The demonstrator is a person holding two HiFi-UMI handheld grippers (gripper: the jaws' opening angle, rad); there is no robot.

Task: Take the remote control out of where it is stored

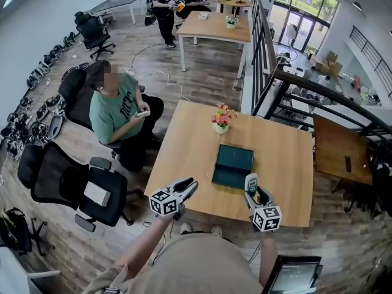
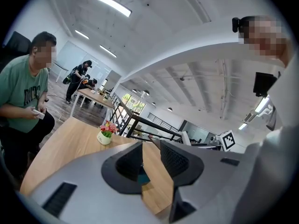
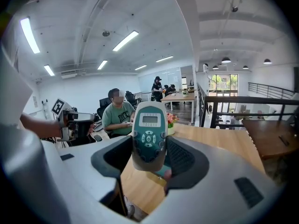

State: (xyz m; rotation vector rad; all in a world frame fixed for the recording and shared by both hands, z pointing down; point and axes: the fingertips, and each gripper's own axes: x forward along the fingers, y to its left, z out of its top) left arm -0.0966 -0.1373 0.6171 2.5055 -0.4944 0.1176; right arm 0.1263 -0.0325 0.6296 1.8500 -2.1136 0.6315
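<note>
Site: open office, wooden table (image 1: 184,146), near edge.

Item 1: my right gripper (image 3: 148,158), jaws pinching the remote control (image 3: 148,133) by its lower body, one pad on each long side. The remote is out of the dark green case (image 1: 233,166), held just on my side of it, over the table.

Axis: near upright, display end uppermost, keys facing back at me.

Item 2: my left gripper (image 2: 150,158), jaws spread, nothing between them.

Handling: I judge the hold low and top-heavy. Steady squeeze, slow carry, no roll.
</note>
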